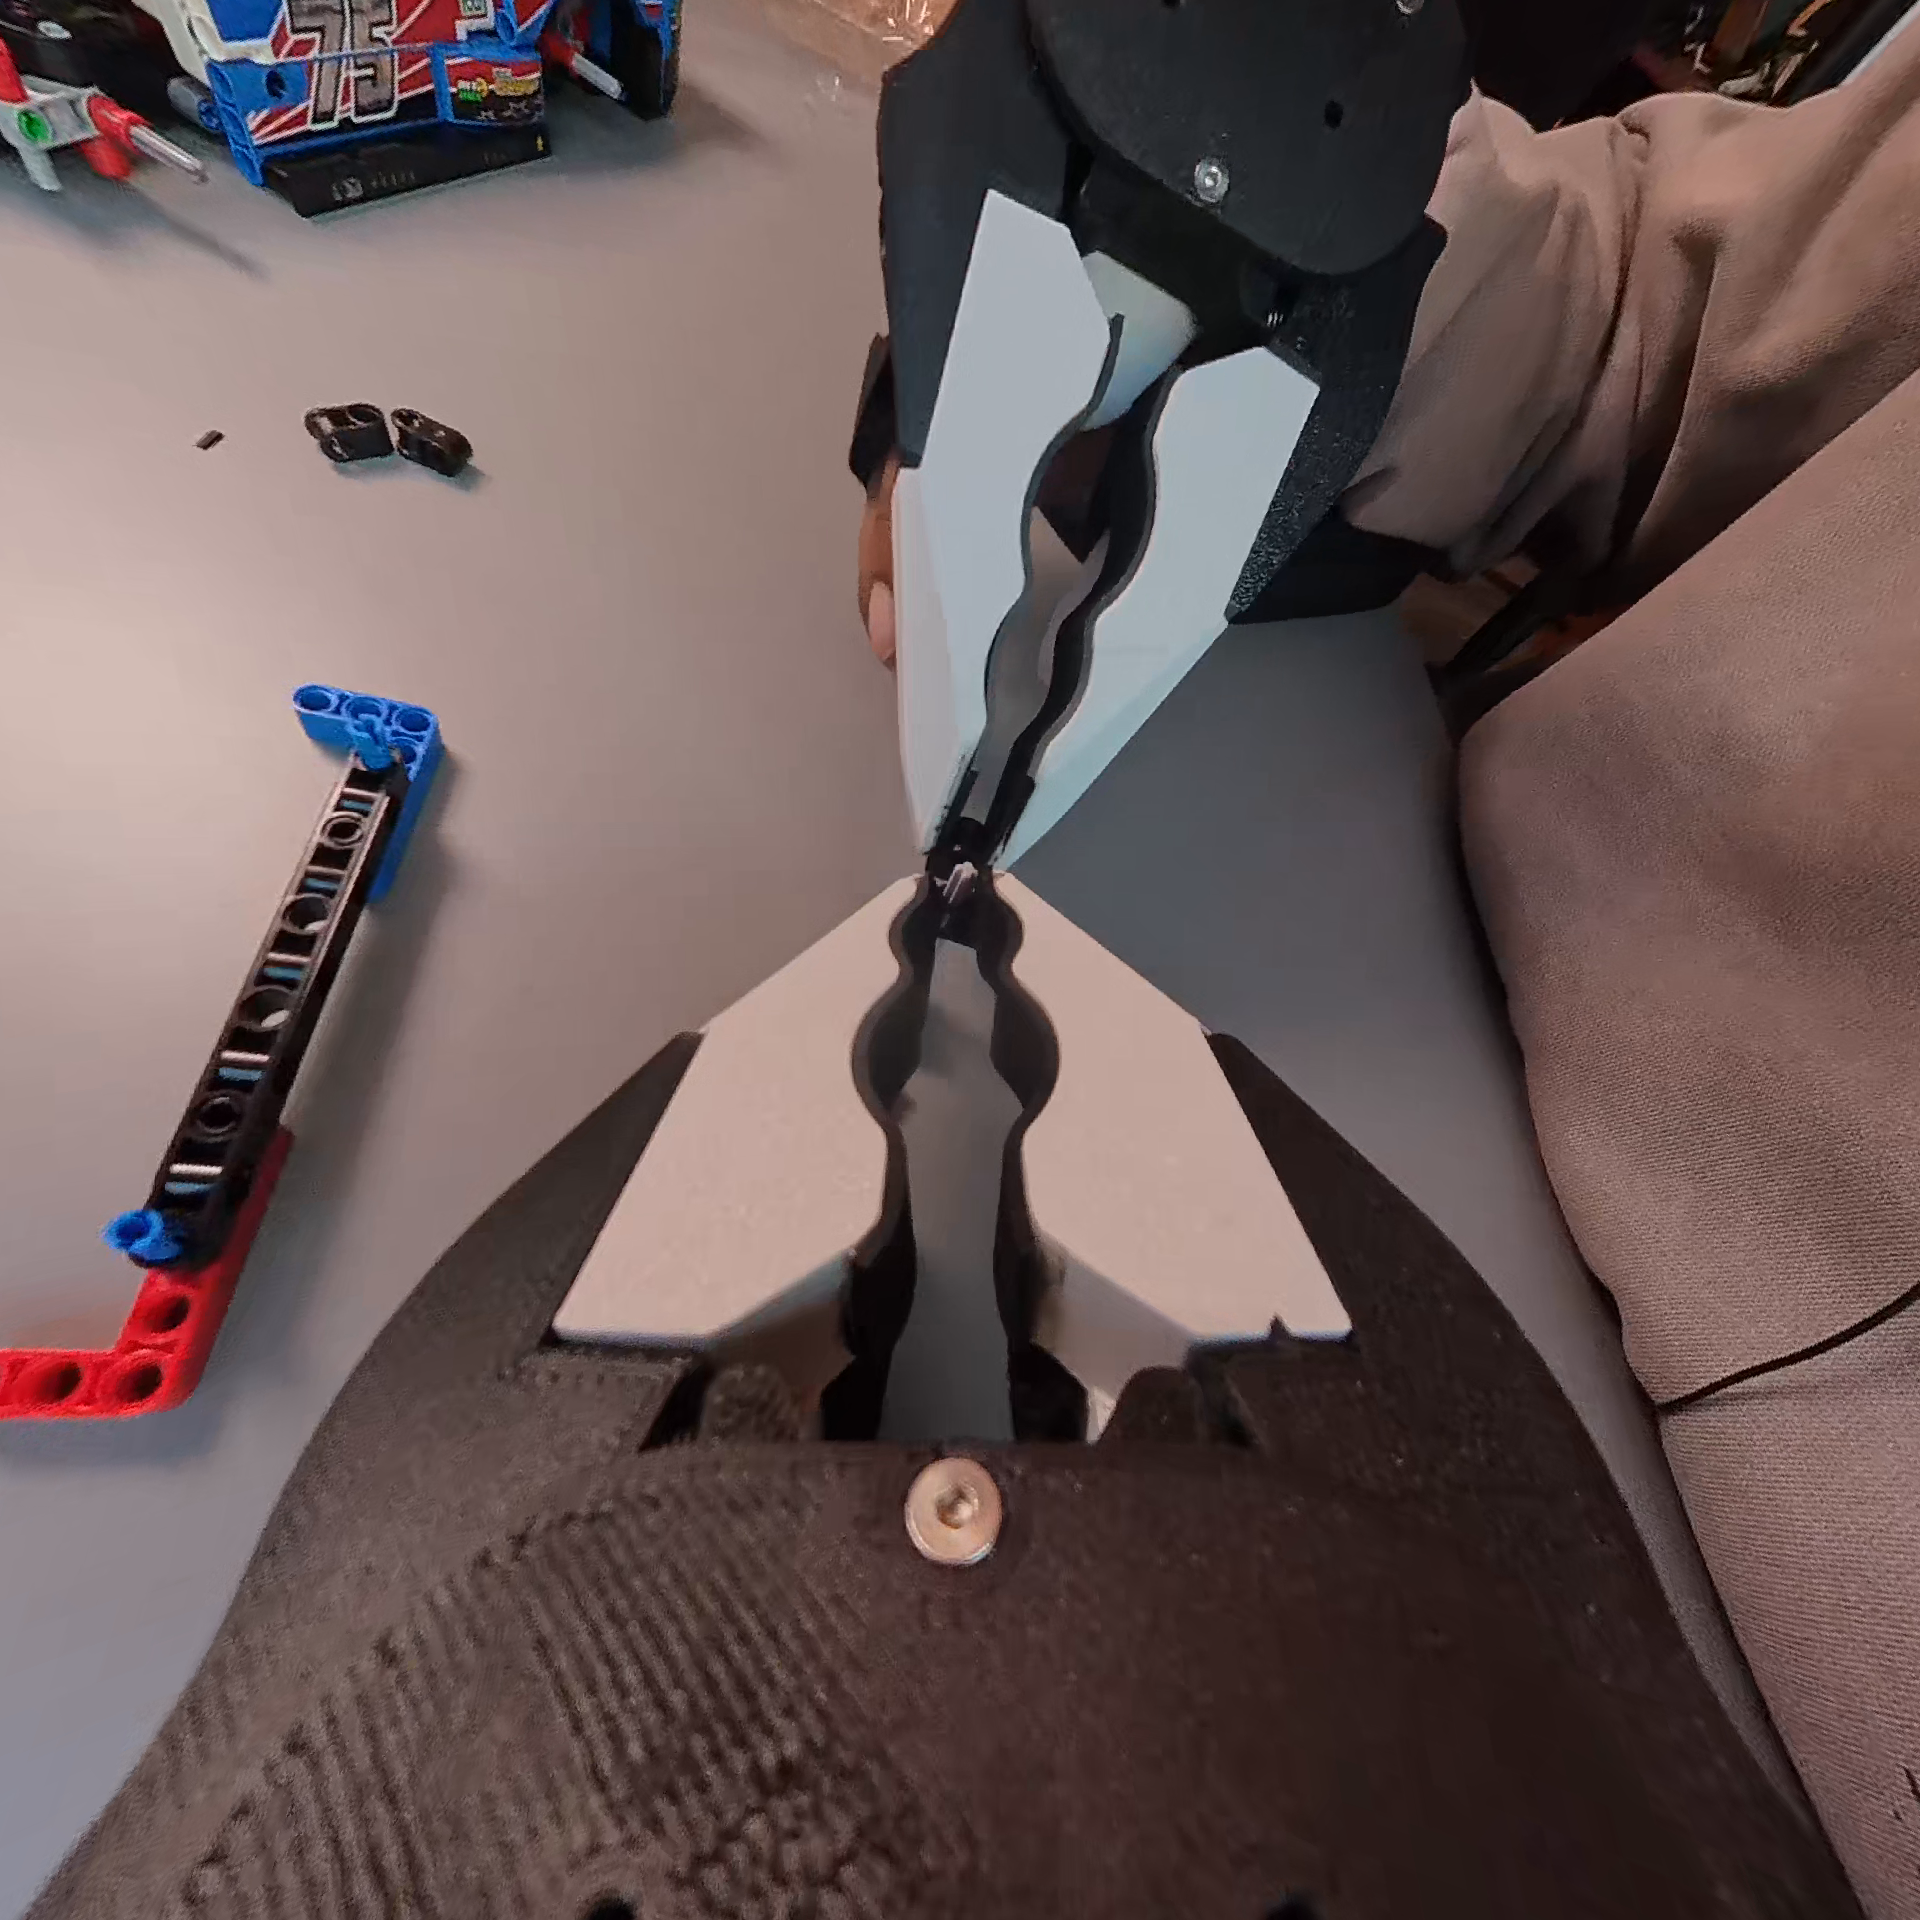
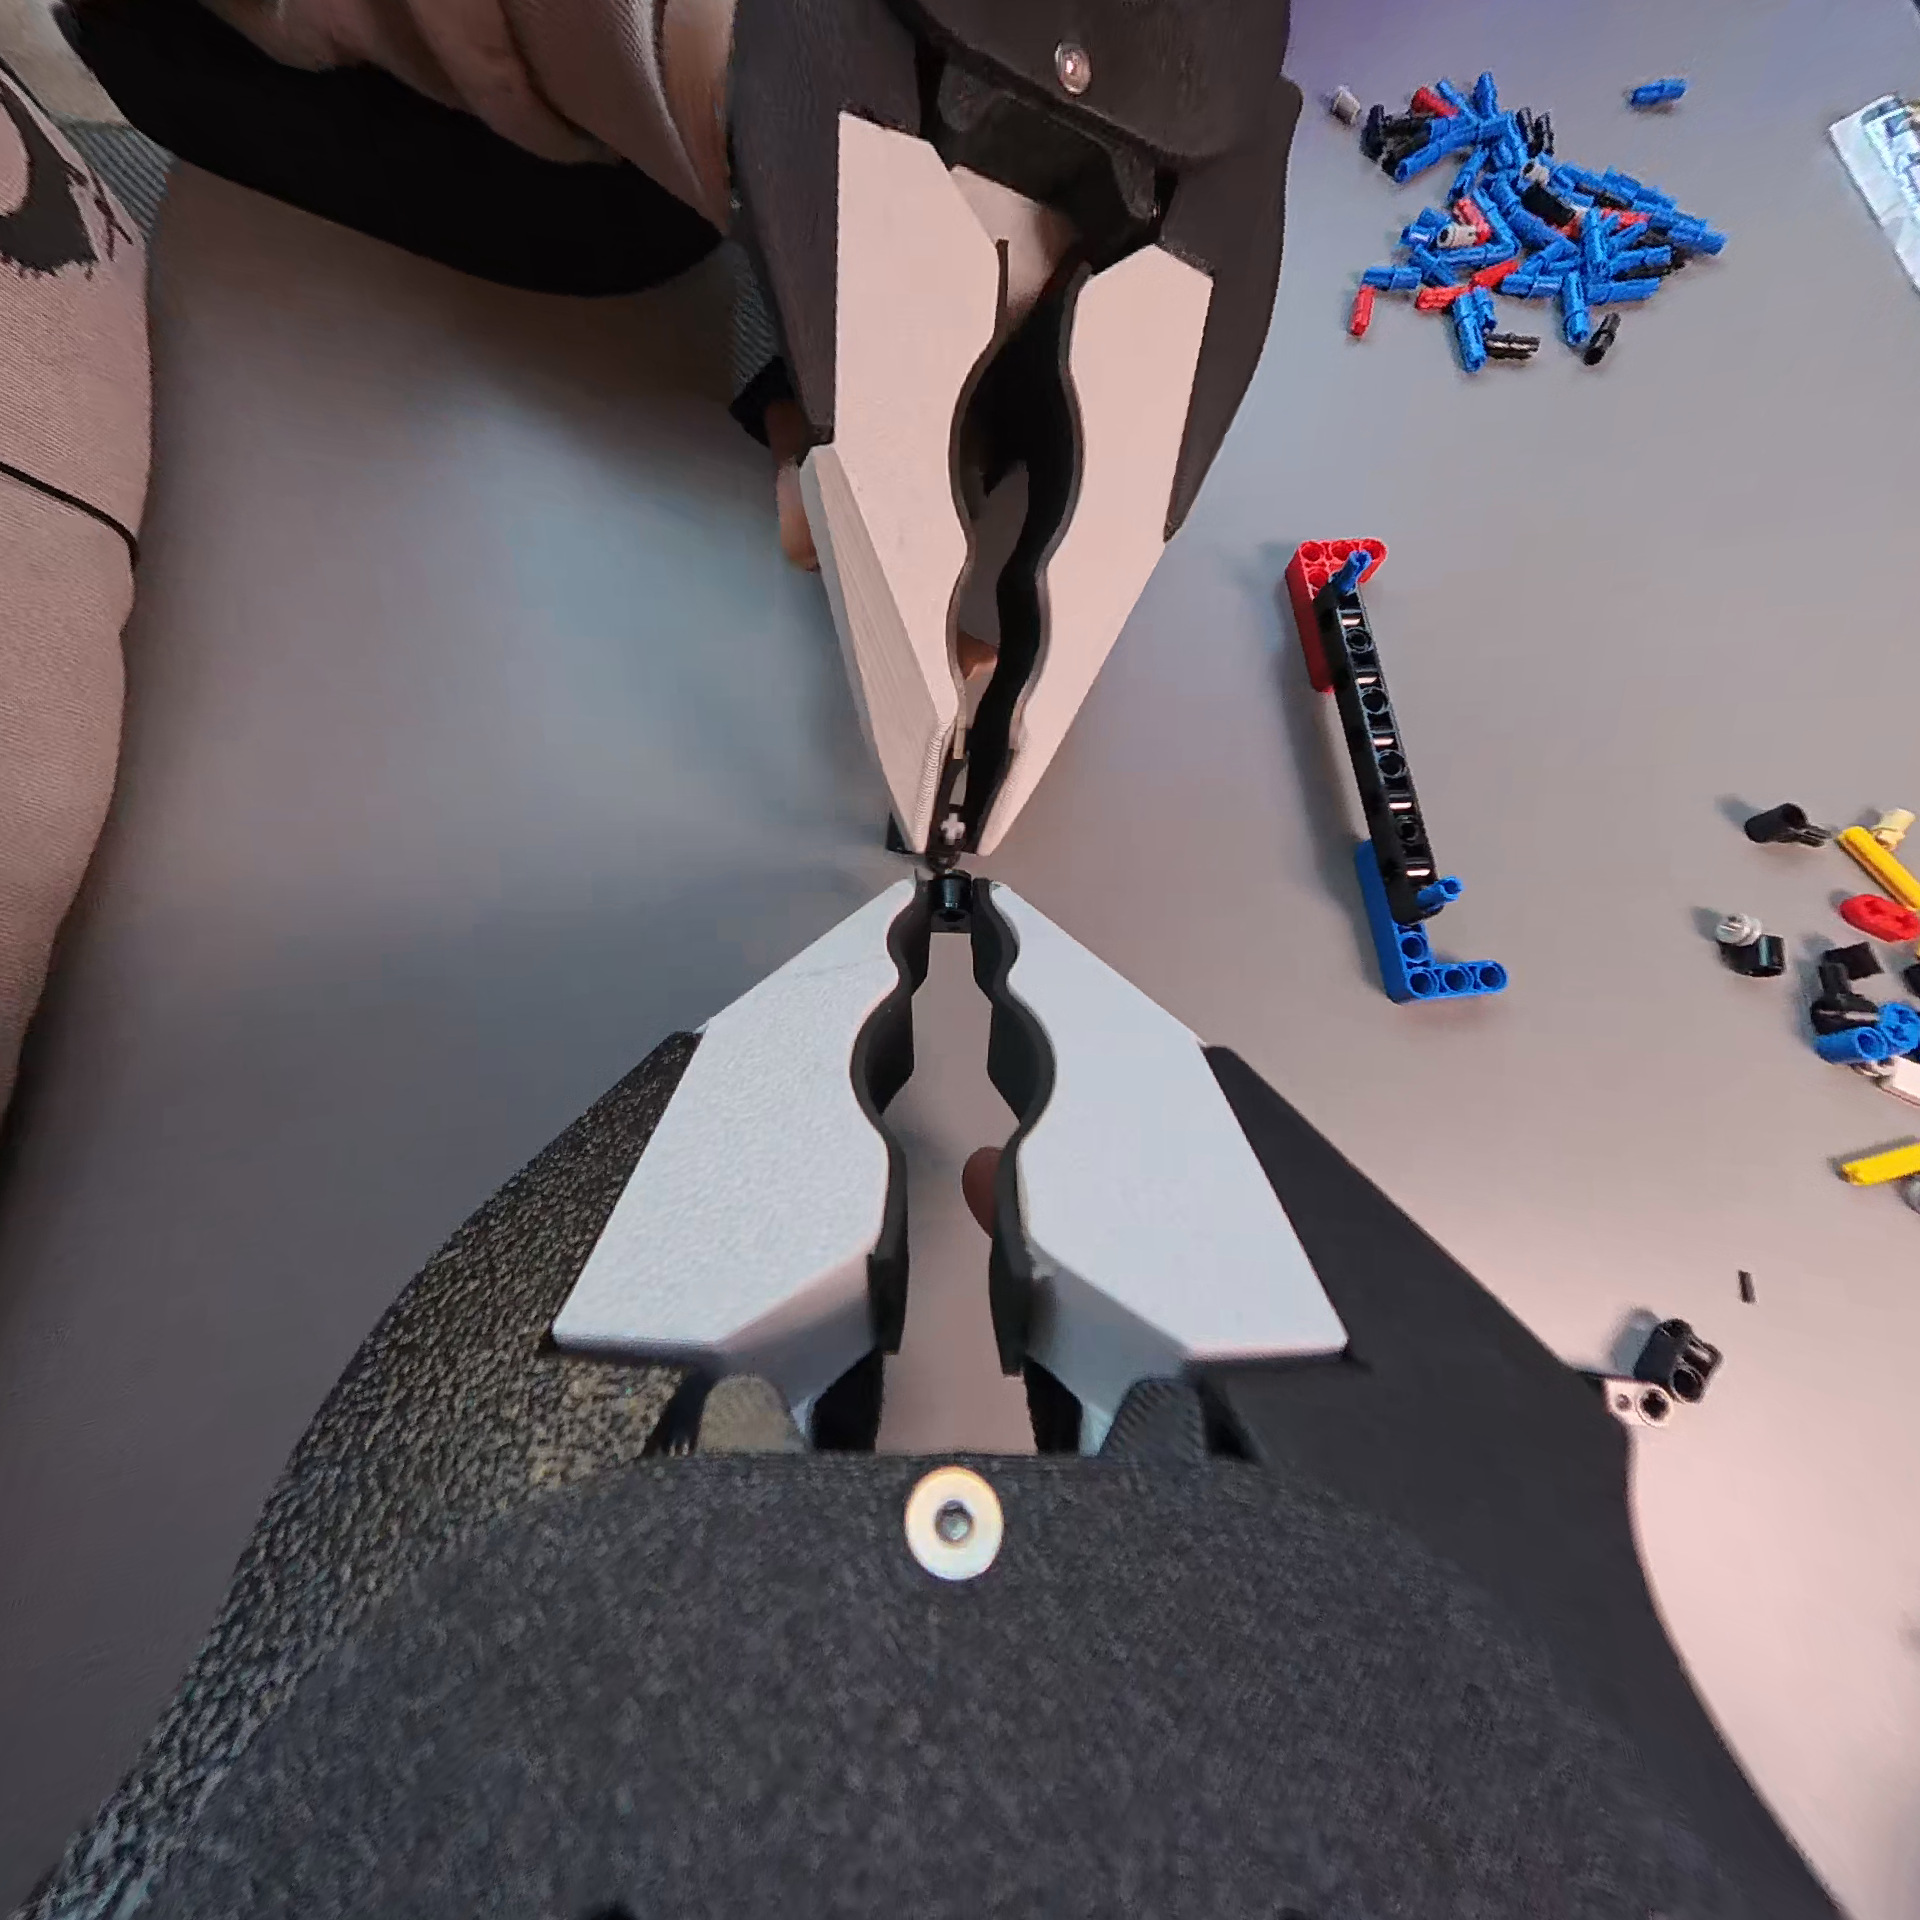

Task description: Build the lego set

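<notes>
My two grippers meet tip to tip above the grey table (image 1: 623,520). My left gripper (image 1: 956,885) is shut on a small black axle piece (image 2: 952,828) with a cross-shaped end. My right gripper (image 2: 951,891) is shut on a small black round connector (image 2: 951,904) with its hole facing the axle. The two pieces are in line and almost touching. A black beam assembly (image 1: 270,997) with a blue L-piece and a red L-piece at its ends lies flat on the table. It also shows in the right wrist view (image 2: 1377,748).
A pile of blue, black and red pins (image 2: 1527,229) lies far right, with loose mixed parts (image 2: 1860,935) nearer. Two black connectors (image 1: 384,436) and a partly built car (image 1: 395,94) lie far left. A person's beige clothing (image 1: 1683,831) borders the table edge. Left and right tips are no more than a few centimetres apart. It is some 25 cm from my right tips to the partly built car (image 1: 395,94).
</notes>
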